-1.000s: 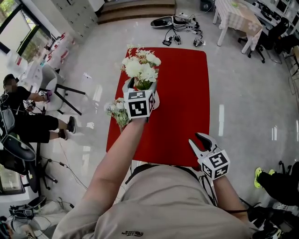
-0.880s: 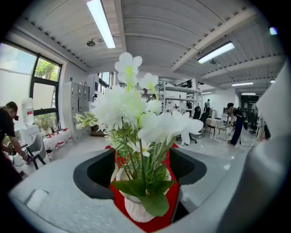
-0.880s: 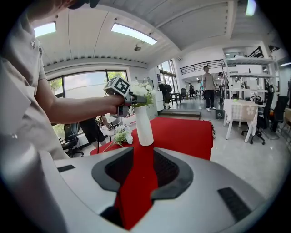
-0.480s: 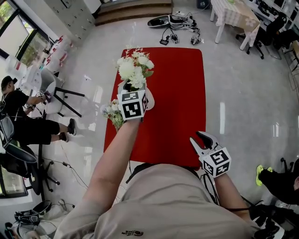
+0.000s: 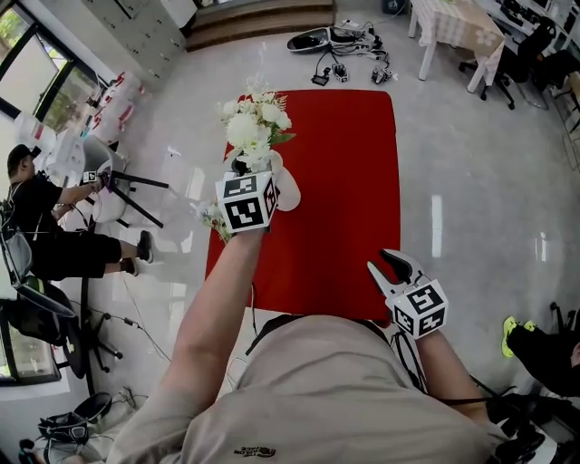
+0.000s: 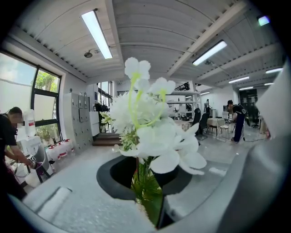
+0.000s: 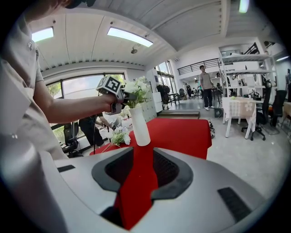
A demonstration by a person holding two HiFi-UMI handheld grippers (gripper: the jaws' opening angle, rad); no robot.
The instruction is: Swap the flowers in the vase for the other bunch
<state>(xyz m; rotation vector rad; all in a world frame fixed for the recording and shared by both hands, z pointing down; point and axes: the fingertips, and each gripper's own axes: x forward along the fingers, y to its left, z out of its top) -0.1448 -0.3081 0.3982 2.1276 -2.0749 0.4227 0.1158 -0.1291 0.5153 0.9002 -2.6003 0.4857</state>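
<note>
A white vase (image 5: 286, 188) stands on the red table (image 5: 349, 181); in the right gripper view the vase (image 7: 140, 125) is upright. A white flower bunch (image 5: 253, 125) rises from its mouth. My left gripper (image 5: 256, 169) has just been closing on that bunch's green stems (image 6: 148, 193), and the jaws now pinch them just above the vase. The other bunch (image 5: 214, 217), small and pale, lies at the table's left edge, and the right gripper view shows this other bunch (image 7: 119, 135) beside the vase. My right gripper (image 5: 388, 264) is open near the table's front edge with nothing in it.
A seated person (image 5: 41, 213) and a chair (image 5: 122, 181) are on the floor to the left. Cables and devices (image 5: 349, 54) lie beyond the table's far end. A white table with chairs (image 5: 458, 27) stands at the far right.
My left gripper and the white bunch have moved a little up and away above the vase. The right gripper has stayed in place.
</note>
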